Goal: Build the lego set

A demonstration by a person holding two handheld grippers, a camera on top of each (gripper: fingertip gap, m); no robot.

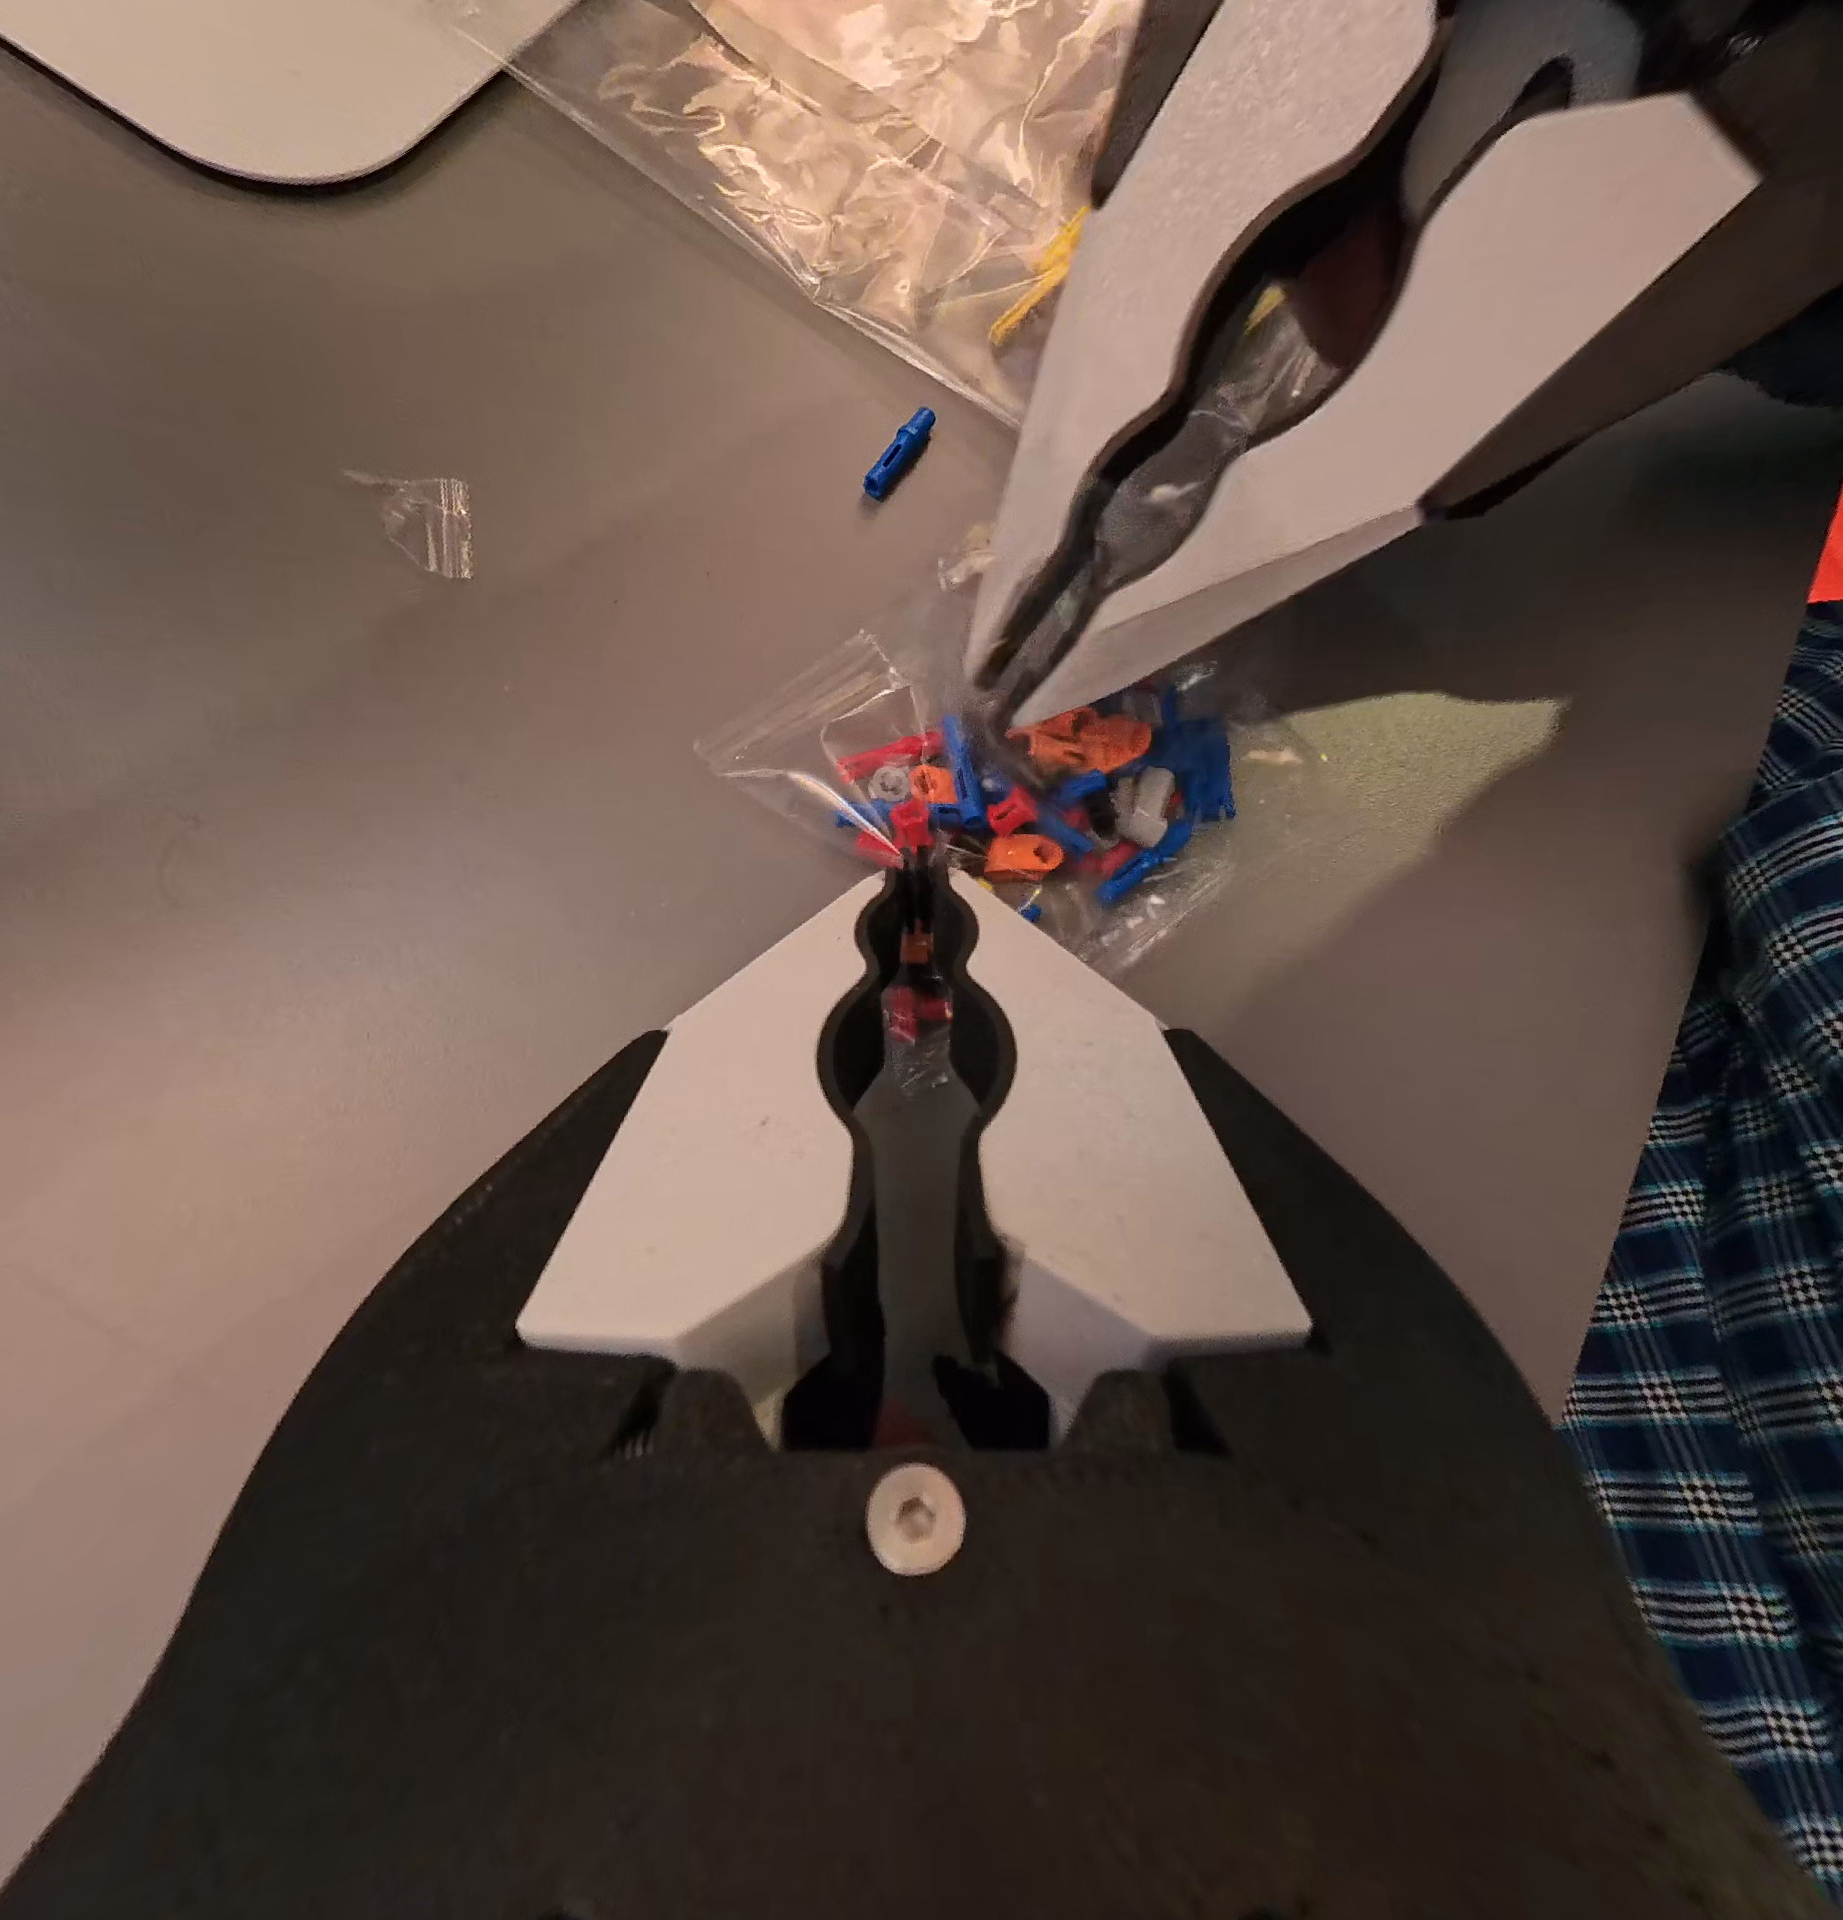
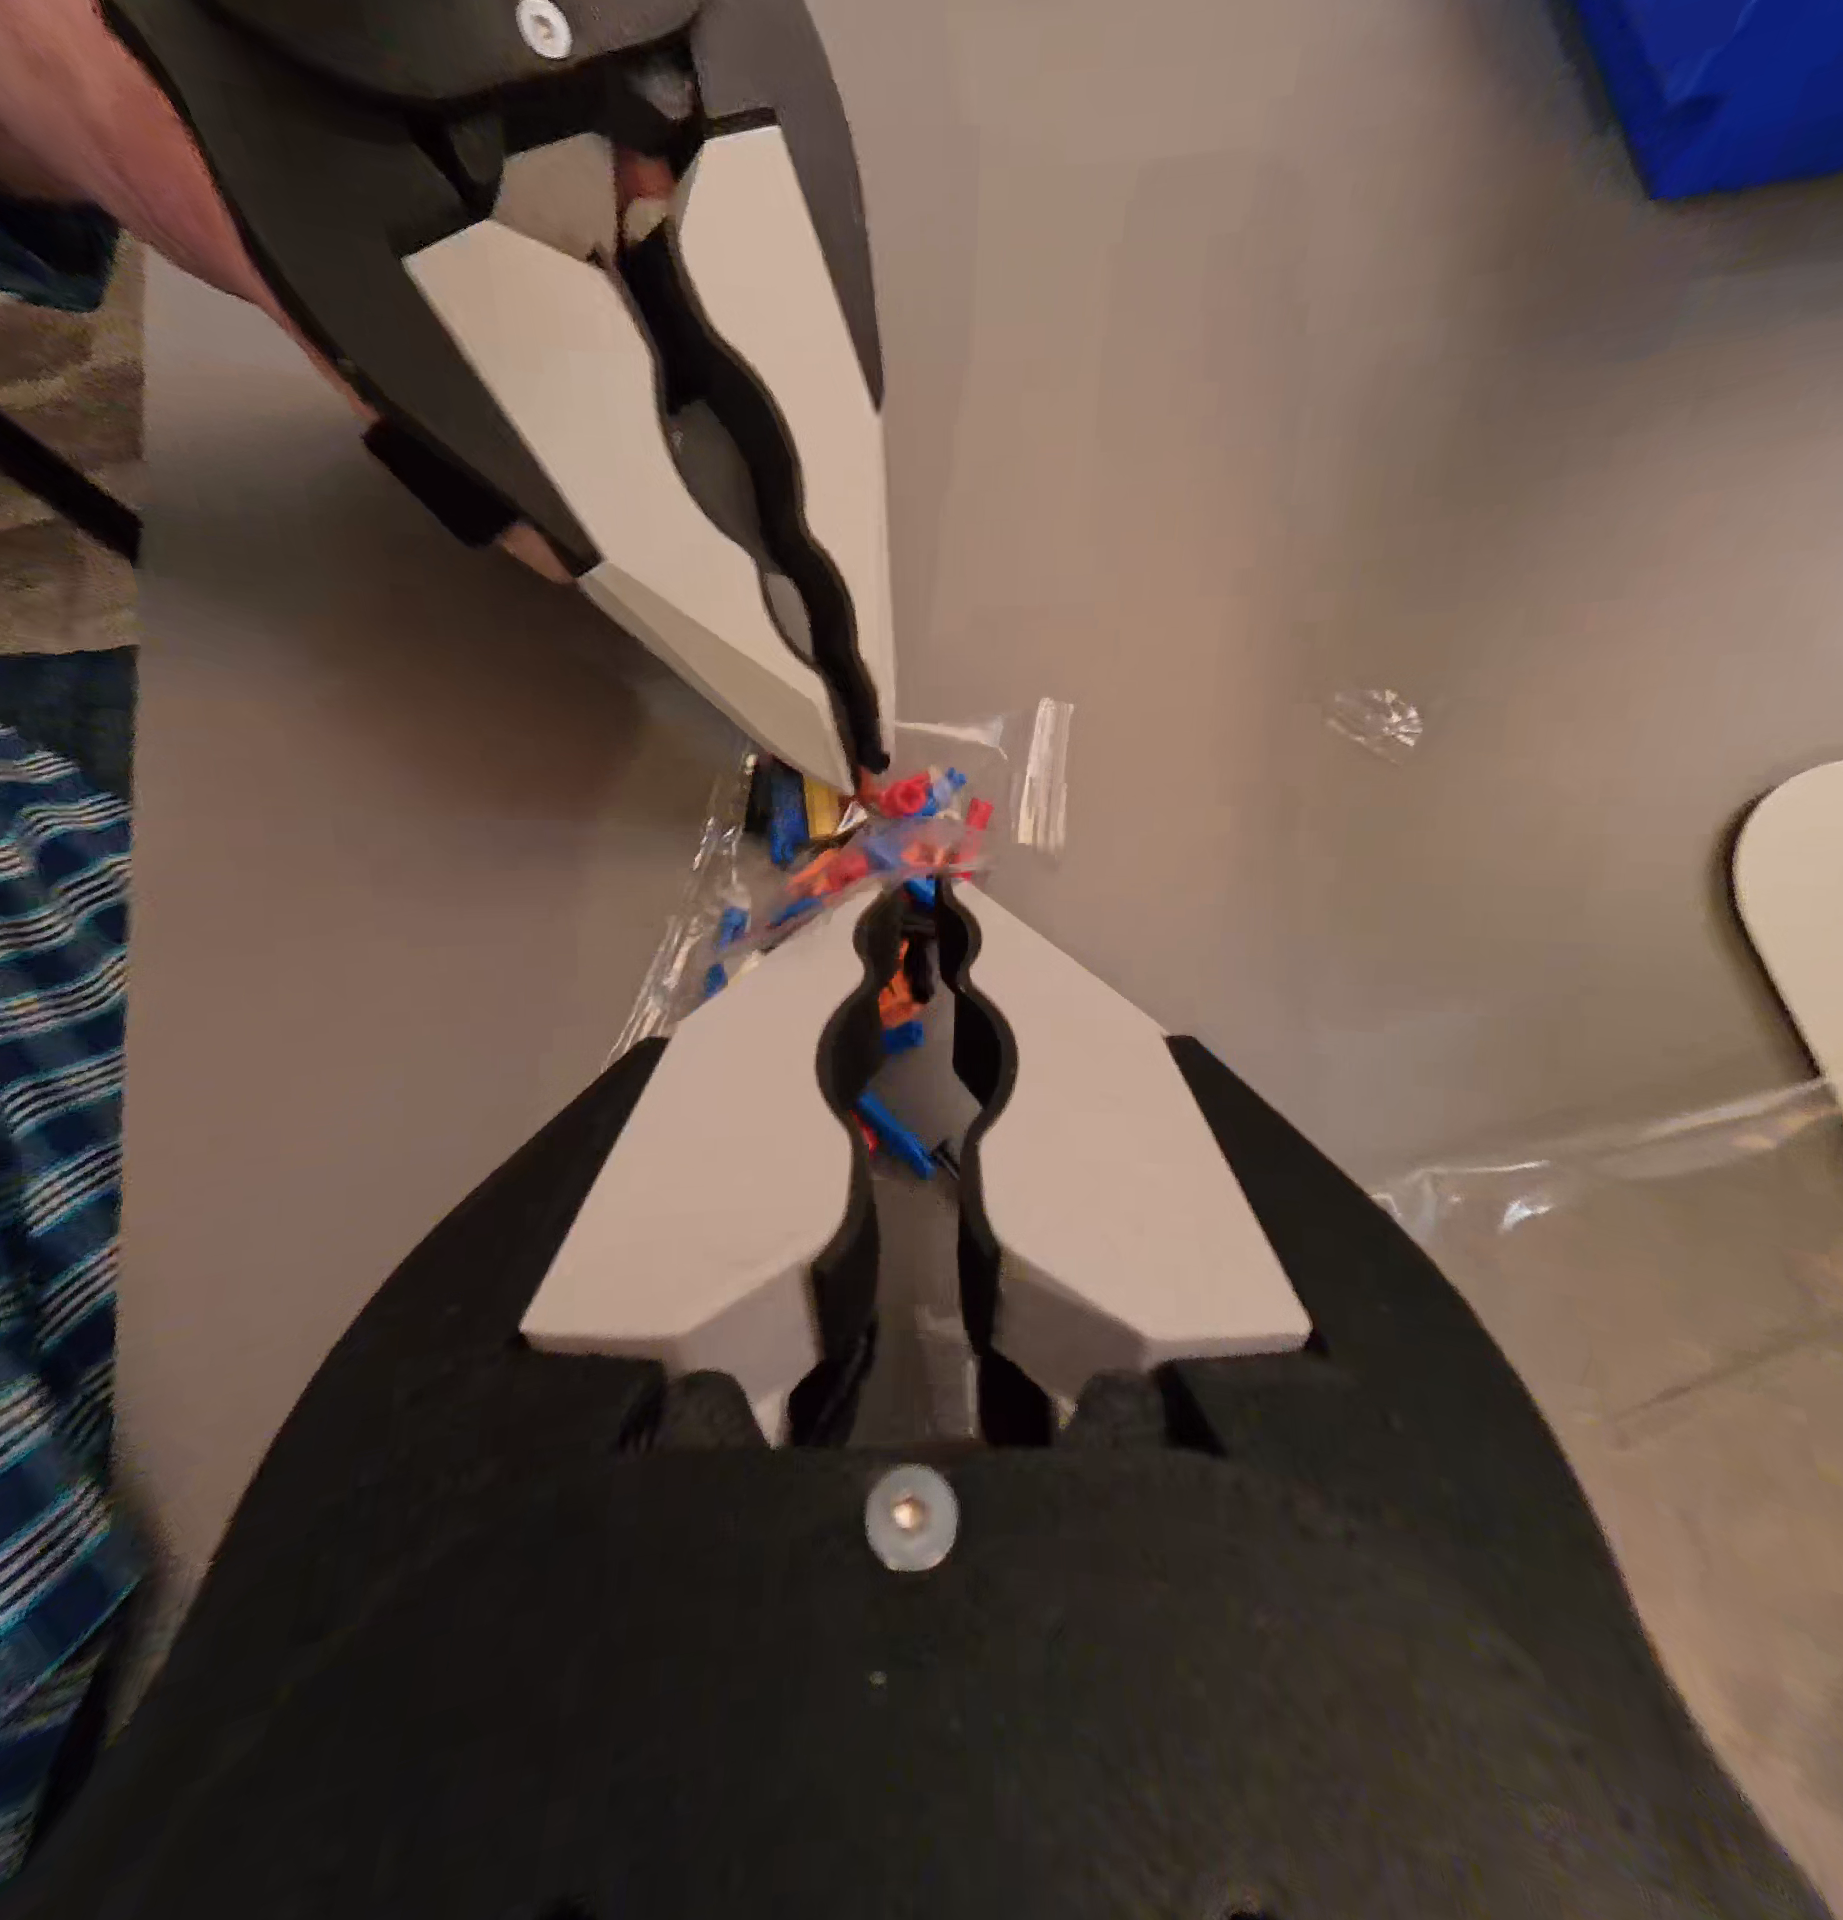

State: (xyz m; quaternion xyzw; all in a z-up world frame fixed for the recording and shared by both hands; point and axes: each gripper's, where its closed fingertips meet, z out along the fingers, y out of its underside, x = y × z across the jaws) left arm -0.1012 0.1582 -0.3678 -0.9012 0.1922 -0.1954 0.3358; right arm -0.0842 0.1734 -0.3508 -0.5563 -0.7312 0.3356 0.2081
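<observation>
A small clear plastic bag [image 1: 792, 743] of red, blue and orange lego pieces [image 1: 1062, 790] lies on the grey table. My left gripper [image 1: 922, 878] is shut on the bag's near edge. My right gripper [image 1: 990, 701] comes in from the upper right and is shut on the bag's far edge. In the right wrist view the same bag [image 2: 1031, 769] sits between my right gripper [image 2: 922, 888], shut on its near edge, and the left gripper [image 2: 863, 774], pinching its far side. A loose blue pin [image 1: 898, 452] lies on the table to the upper left.
A larger crumpled clear bag [image 1: 844, 177] with yellow pieces lies behind. A white board corner [image 1: 262, 94] is at the top left. A scrap of clear plastic [image 1: 423, 520] lies on the table. A blue object [image 2: 1748, 83] sits far right. A person's checked sleeve [image 1: 1769, 1143] is at the right edge. Less than 4 cm separates the two grippers' tips.
</observation>
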